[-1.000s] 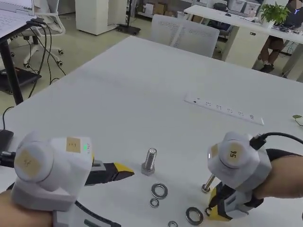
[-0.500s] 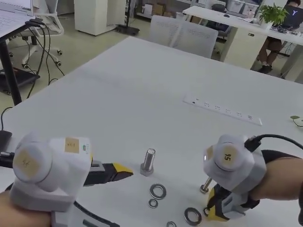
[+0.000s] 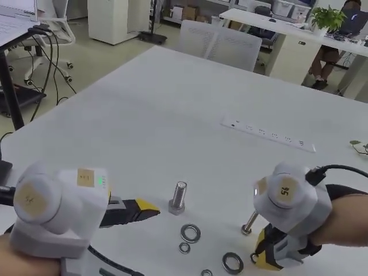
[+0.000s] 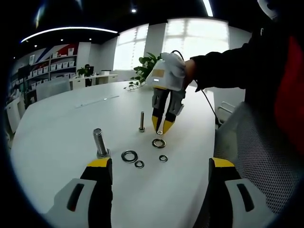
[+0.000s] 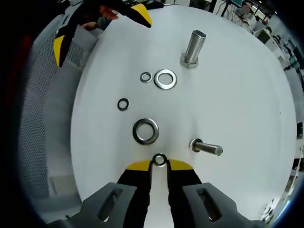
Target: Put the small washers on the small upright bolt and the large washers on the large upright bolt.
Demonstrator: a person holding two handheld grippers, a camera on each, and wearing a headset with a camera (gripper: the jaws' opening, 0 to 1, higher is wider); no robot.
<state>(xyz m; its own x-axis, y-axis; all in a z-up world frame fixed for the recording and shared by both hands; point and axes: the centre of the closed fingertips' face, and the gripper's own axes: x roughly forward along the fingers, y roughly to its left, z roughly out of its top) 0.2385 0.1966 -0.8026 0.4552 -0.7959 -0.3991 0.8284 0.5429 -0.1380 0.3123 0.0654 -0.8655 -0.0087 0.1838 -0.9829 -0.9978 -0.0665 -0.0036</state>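
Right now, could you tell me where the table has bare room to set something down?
The table is bare from the power strip to the large bolt. Crowded nearer, where washers lie between it and the small bolt.

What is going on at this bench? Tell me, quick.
A person works two hand-held grippers at a white table. The right gripper has its jaws shut on a small washer, close beside the small upright bolt. The left gripper hangs open near the large upright bolt, holding nothing. Two large washers and two loose small washers lie flat between the bolts. Neither bolt appears to carry a washer yet.
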